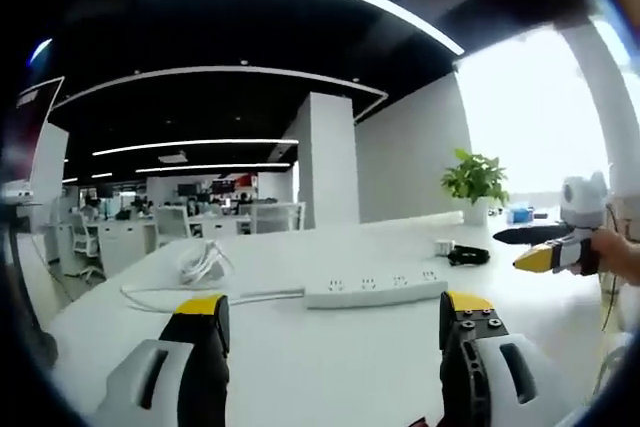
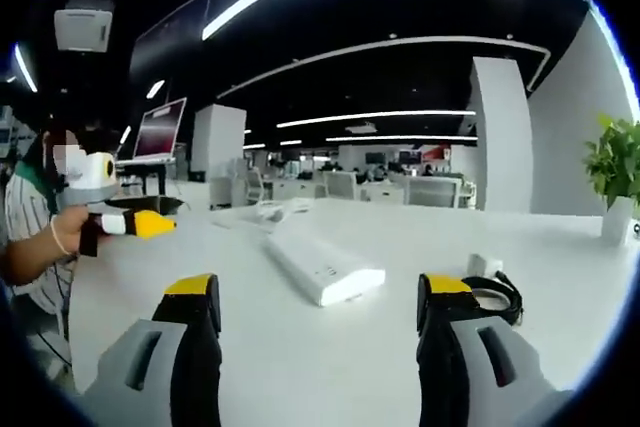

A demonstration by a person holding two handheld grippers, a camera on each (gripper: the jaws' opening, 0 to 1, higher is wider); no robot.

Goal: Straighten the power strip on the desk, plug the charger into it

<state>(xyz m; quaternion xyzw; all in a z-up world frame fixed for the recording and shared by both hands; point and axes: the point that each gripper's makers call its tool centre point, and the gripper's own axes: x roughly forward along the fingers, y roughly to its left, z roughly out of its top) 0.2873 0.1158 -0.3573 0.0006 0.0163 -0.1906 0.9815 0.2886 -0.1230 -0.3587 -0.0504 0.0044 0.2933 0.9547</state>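
Nothing of the task looks done yet, judging by how things lie. In the left gripper view, going from the left, a loose coil of white cable sits on the white desk, and its lead runs right into the power strip, which lies flat and roughly crosswise ahead of the left claw. That claw is spread wide with nothing between its yellow-tipped jaws, hovering short of the strip. Just right of the strip's far end lie a small white charger and a dark bundle of cord, unplugged and apart from the strip. Further right the right claw comes in; whether its jaws are parted here I cannot tell.

In the right gripper view, the left claw shows at the left edge, held by a person in a striped sleeve. The power strip lies slantwise, pointing away, between the jaws of the right claw, which are spread and empty. At right sits the charger, touching its dark cord, partly hidden behind the right jaw.

Both straightening and plugging appear to remain. The strip's sockets are too small to count, and the charger's prongs cannot be made out.
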